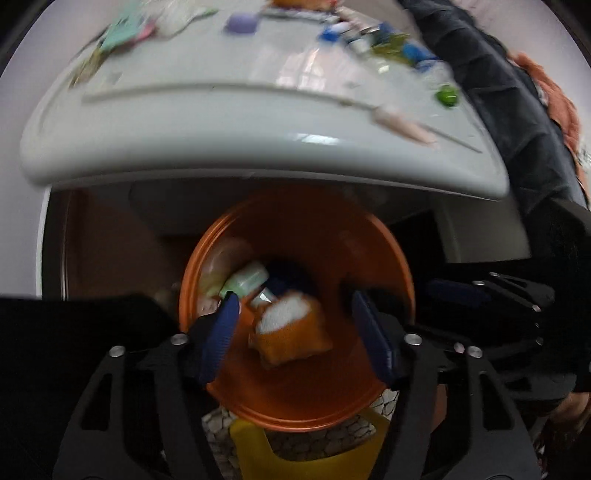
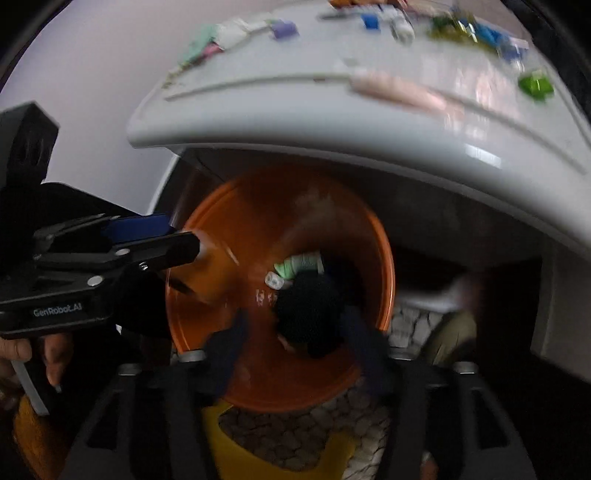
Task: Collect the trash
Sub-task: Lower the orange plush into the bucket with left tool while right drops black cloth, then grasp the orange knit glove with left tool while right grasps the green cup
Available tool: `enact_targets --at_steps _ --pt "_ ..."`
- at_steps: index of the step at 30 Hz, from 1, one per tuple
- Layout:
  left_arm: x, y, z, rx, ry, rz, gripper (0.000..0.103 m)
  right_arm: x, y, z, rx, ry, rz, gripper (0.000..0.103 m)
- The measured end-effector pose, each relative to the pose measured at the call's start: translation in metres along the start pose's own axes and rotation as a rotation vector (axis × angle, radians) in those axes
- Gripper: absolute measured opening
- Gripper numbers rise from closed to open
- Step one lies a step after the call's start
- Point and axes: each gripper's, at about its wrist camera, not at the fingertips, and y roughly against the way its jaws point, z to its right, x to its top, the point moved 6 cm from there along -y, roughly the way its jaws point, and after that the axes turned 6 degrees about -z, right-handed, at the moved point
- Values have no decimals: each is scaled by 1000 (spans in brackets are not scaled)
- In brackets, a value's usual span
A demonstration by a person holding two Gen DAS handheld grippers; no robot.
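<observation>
An orange bin stands on the floor under the white table's edge; it also shows in the right wrist view. My left gripper is open above the bin, and an orange and white wrapper is in the air between its fingers, touching neither. A pale green bottle lies in the bin. My right gripper is open over the bin, blurred, with a dark crumpled item between its fingers, which do not grip it. The left gripper shows from the side in the right wrist view.
The white table carries scattered litter: a purple piece, a green wrapper, a pink tube, blue packets. A yellow object stands on the pebble-pattern floor below the bin. A dark cloth hangs at right.
</observation>
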Motion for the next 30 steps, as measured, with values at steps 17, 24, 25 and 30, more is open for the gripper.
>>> enact_targets --at_steps 17,24,25,30 --pt "18 18 -5 115 -13 149 73 75 100 51 -304 40 293 82" --pt "66 53 2 141 -41 263 73 157 142 75 -245 -28 390 83" --pt "82 62 2 137 -37 290 74 170 152 82 -250 -46 421 84" --pt "180 90 8 149 -35 423 84 205 185 122 -243 -153 533 88"
